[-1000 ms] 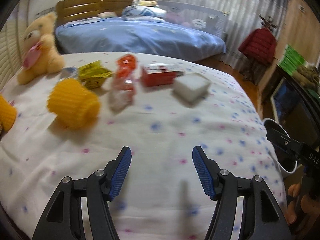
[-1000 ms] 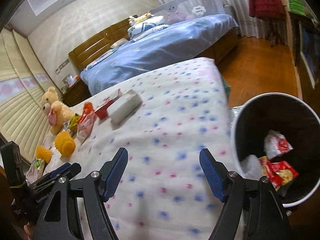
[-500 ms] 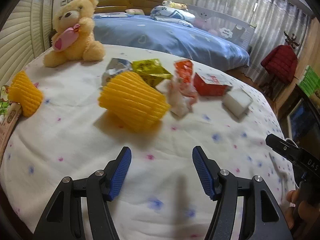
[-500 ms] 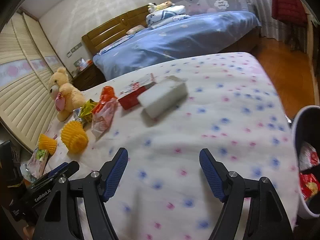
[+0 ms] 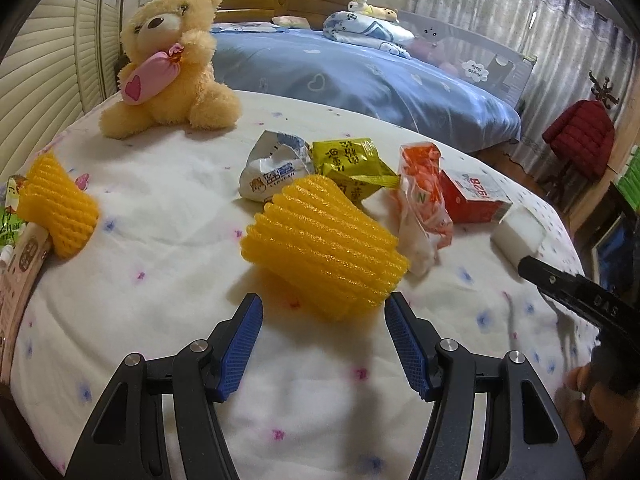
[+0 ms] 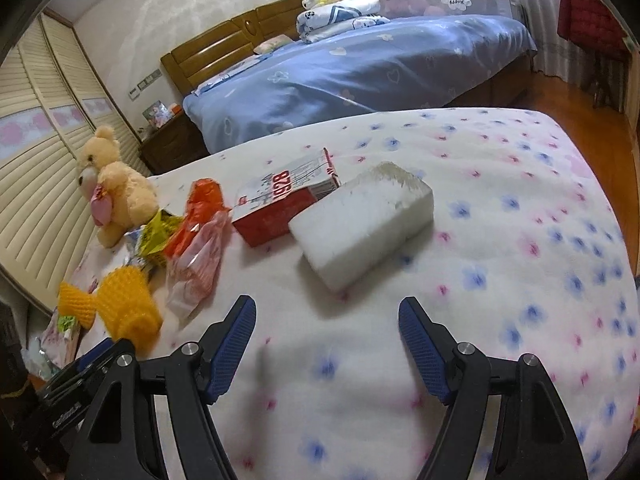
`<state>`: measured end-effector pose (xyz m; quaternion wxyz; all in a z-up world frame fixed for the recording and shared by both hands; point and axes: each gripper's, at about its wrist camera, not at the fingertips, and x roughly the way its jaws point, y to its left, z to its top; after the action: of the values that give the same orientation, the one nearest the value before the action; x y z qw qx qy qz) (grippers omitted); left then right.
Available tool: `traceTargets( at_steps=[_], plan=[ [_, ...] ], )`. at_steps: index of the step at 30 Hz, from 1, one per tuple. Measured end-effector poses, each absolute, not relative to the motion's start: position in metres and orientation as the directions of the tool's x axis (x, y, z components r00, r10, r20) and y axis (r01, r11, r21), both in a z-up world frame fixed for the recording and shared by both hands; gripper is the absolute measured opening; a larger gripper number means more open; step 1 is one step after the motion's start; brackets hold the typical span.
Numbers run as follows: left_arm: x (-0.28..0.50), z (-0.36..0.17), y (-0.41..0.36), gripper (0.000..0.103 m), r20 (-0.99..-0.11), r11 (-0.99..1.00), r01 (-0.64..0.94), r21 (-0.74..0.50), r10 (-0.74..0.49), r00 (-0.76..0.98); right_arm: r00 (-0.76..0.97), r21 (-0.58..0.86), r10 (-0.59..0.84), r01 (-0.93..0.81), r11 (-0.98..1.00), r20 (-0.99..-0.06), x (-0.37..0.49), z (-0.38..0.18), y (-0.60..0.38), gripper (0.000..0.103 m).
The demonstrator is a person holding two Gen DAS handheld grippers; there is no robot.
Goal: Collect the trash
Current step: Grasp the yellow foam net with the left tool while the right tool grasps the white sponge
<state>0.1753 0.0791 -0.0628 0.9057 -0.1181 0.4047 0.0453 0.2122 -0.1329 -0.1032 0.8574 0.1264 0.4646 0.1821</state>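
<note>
Where the near bed (image 5: 168,200) is spread with a white quilt dotted in pink and blue flowers, the trash is seen scattered across its middle; a second bed (image 6: 360,68) with a blue cover is seen behind it. A tan teddy bear (image 5: 172,64) is propped at the far left edge of the quilt (a pink heart cushion is held against its chest).

The largest trash item, a yellow foam fruit net (image 5: 324,248), is lying on its side just ahead of the left gripper (image 5: 322,340), whose blue pads are spread apart with nothing pinched between them. A second yellow foam net (image 5: 56,208) is set well apart at the left edge. A white foam block (image 6: 360,224) is lying near the right gripper (image 6: 326,340), ahead of its widely spread, empty pads. Touching the block's far side, a red carton (image 6: 280,200) is found. An orange-and-clear plastic bag (image 6: 196,240) is crumpled beside the carton, then a yellow-green snack packet (image 5: 352,164), then a white-and-blue wrapper (image 5: 272,168), all bunched close together behind the big net.
</note>
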Motion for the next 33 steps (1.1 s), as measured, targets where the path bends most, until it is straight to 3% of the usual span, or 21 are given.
traceTargets(
  at_steps=[6, 9, 10, 11, 17, 30, 33],
  plan=[
    [0.181, -0.067, 0.08, 0.059, -0.745, 0.97, -0.166, -0.175, -0.02, 0.667, 0.508, 0.393, 0.422, -0.169, 0.904, -0.751, 0.23, -0.103, -0.135, 0.075],
    [0.184, -0.069, 0.081, 0.04, -0.747, 0.969, -0.152, -0.194, -0.046, 0.663, 0.517, 0.388, 0.409, -0.154, 0.909, -0.752, 0.236, -0.105, -0.136, 0.067],
    [0.186, -0.071, 0.083, 0.028, -0.751, 0.968, -0.146, -0.205, -0.06, 0.657, 0.52, 0.377, 0.396, -0.148, 0.914, -0.757, 0.238, -0.107, -0.136, 0.049],
    [0.186, -0.071, 0.083, 0.02, -0.753, 0.966, -0.144, -0.213, -0.068, 0.654, 0.519, 0.378, 0.397, -0.149, 0.914, -0.757, 0.238, -0.108, -0.137, 0.045],
    [0.181, -0.067, 0.082, 0.003, -0.733, 0.969, -0.121, -0.214, -0.077, 0.676, 0.537, 0.368, 0.404, -0.18, 0.912, -0.74, 0.226, -0.104, -0.137, 0.033],
    [0.155, -0.059, 0.065, 0.0, -0.715, 0.974, -0.064, -0.216, -0.113, 0.69, 0.55, 0.404, 0.448, -0.209, 0.891, -0.704, 0.179, -0.091, -0.164, 0.032],
    [0.157, -0.061, 0.072, 0.014, -0.727, 0.963, -0.096, -0.252, -0.123, 0.675, 0.547, 0.407, 0.454, -0.214, 0.888, -0.703, 0.172, -0.089, -0.168, 0.032]
  ],
)
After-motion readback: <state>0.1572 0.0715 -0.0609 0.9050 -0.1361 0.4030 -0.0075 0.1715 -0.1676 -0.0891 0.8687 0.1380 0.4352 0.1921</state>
